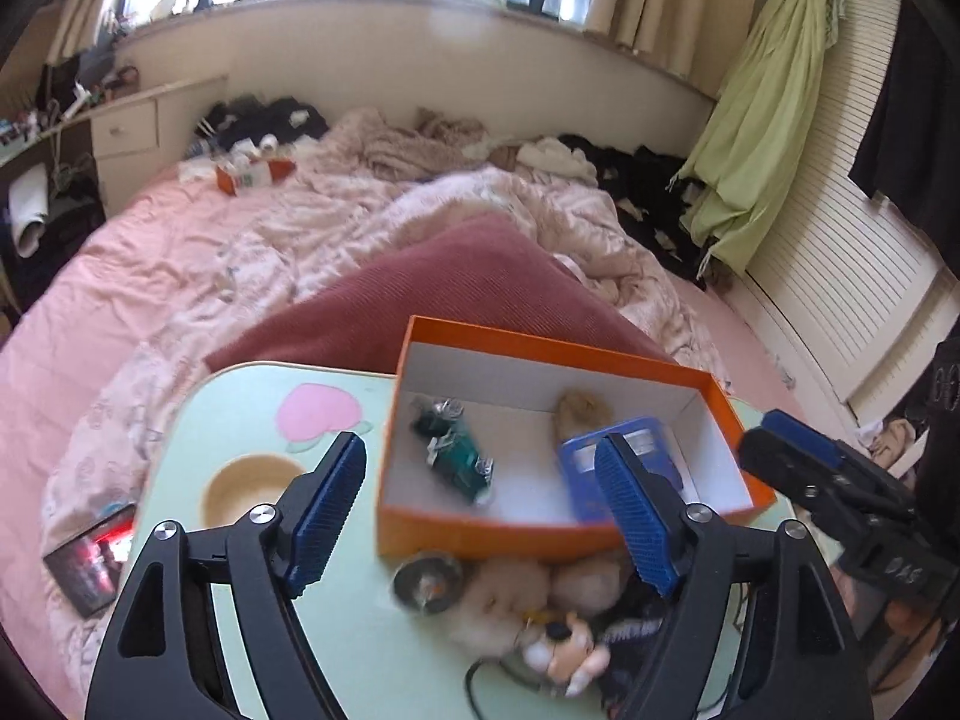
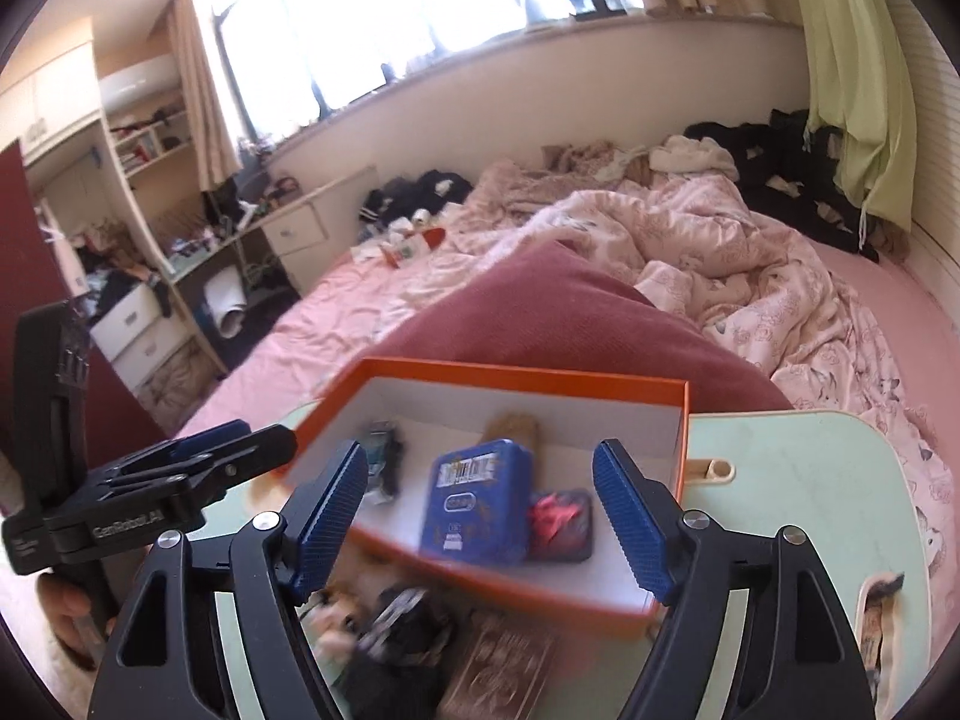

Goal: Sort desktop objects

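Observation:
An orange box (image 1: pixel 558 531) (image 2: pixel 516 591) sits on a pale green lap table (image 1: pixel 252 420) (image 2: pixel 798 480). Inside it lie a blue tin (image 1: pixel 585 468) (image 2: pixel 480 501), a dark green toy (image 1: pixel 456 450) (image 2: pixel 381 459), a tan piece (image 1: pixel 579 408) (image 2: pixel 510 426) and a red and black pouch (image 2: pixel 561 525). In front of the box lie a round metal tin (image 1: pixel 426 582), fluffy plush toys (image 1: pixel 516 600), a small doll (image 1: pixel 564 648) and a brown patterned case (image 2: pixel 498 672). My left gripper (image 1: pixel 483 516) is open and empty above the box's near edge. My right gripper (image 2: pixel 480 519) is open and empty over the box.
The table stands on a bed with a pink quilt (image 1: pixel 252 252) and a maroon pillow (image 1: pixel 456 294) behind the box. A dark card pack (image 1: pixel 90 558) lies left of the table. A slot (image 2: pixel 711 471) is cut in the table at the right.

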`<state>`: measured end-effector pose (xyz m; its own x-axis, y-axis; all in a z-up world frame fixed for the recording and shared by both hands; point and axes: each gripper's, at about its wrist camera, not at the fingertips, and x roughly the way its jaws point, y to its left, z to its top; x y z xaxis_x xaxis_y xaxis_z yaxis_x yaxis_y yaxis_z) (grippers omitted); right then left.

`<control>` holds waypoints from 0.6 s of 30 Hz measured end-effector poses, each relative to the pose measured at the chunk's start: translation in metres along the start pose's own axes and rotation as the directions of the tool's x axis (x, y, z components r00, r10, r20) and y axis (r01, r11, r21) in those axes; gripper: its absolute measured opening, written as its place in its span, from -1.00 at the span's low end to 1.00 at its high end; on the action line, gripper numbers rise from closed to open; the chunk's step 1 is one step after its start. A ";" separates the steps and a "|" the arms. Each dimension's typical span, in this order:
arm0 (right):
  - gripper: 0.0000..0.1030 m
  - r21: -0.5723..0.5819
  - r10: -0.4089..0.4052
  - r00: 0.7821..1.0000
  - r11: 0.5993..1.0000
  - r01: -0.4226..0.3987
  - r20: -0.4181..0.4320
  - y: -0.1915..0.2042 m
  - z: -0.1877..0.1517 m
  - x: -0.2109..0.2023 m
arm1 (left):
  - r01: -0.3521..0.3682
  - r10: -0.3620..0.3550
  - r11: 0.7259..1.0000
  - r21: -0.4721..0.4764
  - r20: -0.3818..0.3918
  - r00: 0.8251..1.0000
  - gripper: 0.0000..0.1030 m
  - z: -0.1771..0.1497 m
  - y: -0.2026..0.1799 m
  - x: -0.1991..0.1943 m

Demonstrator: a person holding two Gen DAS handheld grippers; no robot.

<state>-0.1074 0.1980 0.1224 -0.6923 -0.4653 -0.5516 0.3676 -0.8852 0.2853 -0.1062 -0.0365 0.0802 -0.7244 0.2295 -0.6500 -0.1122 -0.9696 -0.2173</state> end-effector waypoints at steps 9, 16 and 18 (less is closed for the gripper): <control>0.50 -0.146 -0.001 0.993 0.989 -0.016 -0.116 0.040 -0.067 -0.039 | -0.053 0.051 0.998 -0.024 -0.100 0.994 0.56 -0.082 -0.003 -0.028; 0.51 -0.210 -0.109 0.968 0.976 0.061 -0.224 0.042 -0.114 -0.034 | -0.131 0.130 0.991 -0.001 -0.123 0.984 0.56 -0.123 -0.008 -0.033; 0.51 -0.219 -0.156 0.957 0.970 0.102 -0.244 0.037 -0.120 -0.028 | -0.153 0.155 0.988 0.026 -0.116 0.981 0.60 -0.125 -0.011 -0.032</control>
<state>-0.0003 0.1790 0.0540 -0.5687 -0.3062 -0.7634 0.4216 -0.9055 0.0491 0.0029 -0.0222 0.0120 -0.6492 0.0844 -0.7559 -0.0174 -0.9952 -0.0962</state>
